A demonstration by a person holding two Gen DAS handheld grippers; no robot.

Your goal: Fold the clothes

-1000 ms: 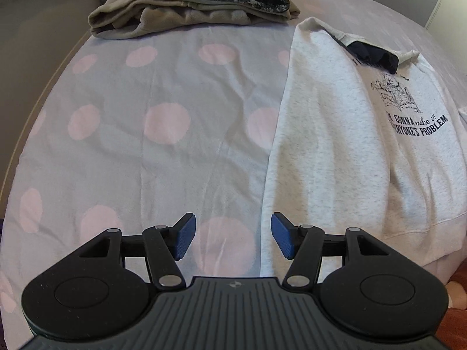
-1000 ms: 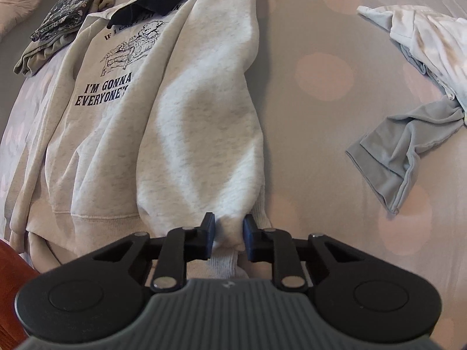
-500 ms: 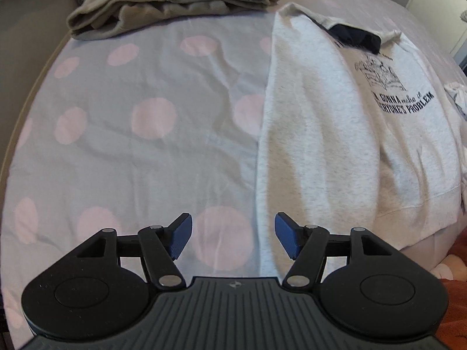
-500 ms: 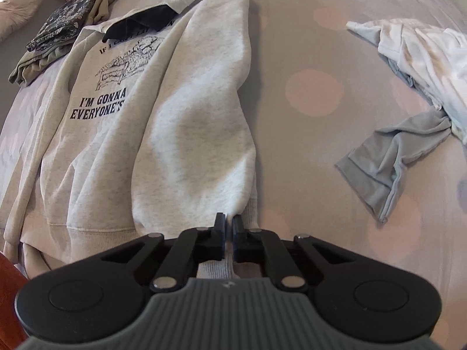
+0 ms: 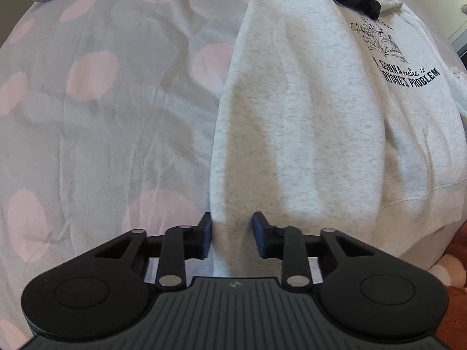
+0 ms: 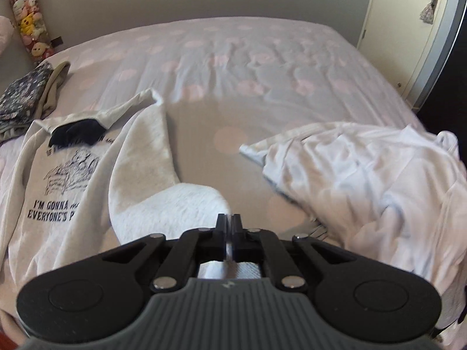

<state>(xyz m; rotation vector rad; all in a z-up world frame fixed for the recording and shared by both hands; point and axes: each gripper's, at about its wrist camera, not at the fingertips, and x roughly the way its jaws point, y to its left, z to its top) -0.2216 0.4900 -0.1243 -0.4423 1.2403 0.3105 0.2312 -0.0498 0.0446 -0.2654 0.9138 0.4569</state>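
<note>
The grey sweatshirt [image 5: 306, 122] lies face up on the polka-dot bedsheet [image 5: 102, 102], body unfolded. Your right gripper [image 6: 229, 227] is clamped on its sleeve cuff, lifting it; your left gripper [image 5: 230, 233] straddles the other sleeve, jaws apart. Right of the sweatshirt, a crumpled white garment [image 6: 364, 180] waits; left, folded clothes [image 6: 26, 96] are stacked.

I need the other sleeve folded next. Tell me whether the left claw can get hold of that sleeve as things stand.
Probably yes. The left claw is open and already straddles the sleeve end of the grey sweatshirt, with nothing lying over it. It only needs to close.
</note>
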